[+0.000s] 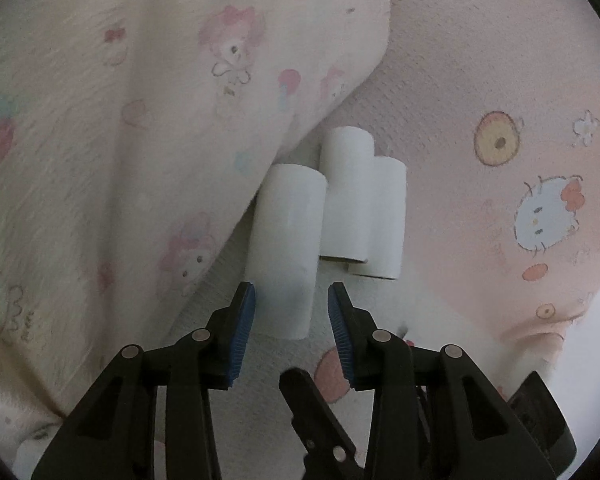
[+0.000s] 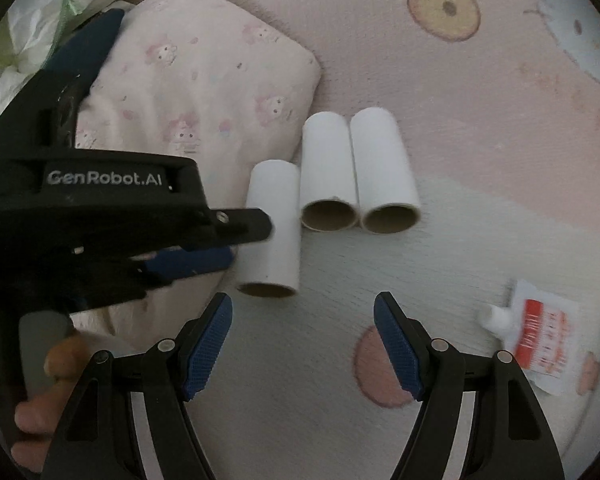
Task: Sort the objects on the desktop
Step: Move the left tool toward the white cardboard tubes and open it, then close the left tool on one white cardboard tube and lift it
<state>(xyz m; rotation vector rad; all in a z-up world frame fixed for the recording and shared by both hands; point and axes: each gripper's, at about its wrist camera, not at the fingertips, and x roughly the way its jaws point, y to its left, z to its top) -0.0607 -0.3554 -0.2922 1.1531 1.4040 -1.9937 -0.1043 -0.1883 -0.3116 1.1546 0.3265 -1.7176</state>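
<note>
Three white cardboard tubes lie on a cartoon-print blanket (image 2: pixel 440 92). In the left wrist view the nearest tube (image 1: pixel 286 240) has its near end between the blue pads of my left gripper (image 1: pixel 292 286). The left pad is at its side, and a gap shows at the right pad. The other two tubes (image 1: pixel 346 196) (image 1: pixel 384 220) lie side by side just beyond. The right wrist view shows the left gripper (image 2: pixel 251 243) at the left tube (image 2: pixel 272 208), with the tube pair (image 2: pixel 328 168) (image 2: pixel 384 168) to the right. My right gripper (image 2: pixel 303 298) stands open and empty, just short of the left tube's end.
A pink patterned pillow (image 2: pixel 196 92) lies left of the tubes and fills the left of the left wrist view (image 1: pixel 120 140). A red-and-white packet (image 2: pixel 540 332) sits at the right. Crumpled white wrapping (image 2: pixel 32 40) is at the far left. A hand (image 2: pixel 36 408) holds the left gripper.
</note>
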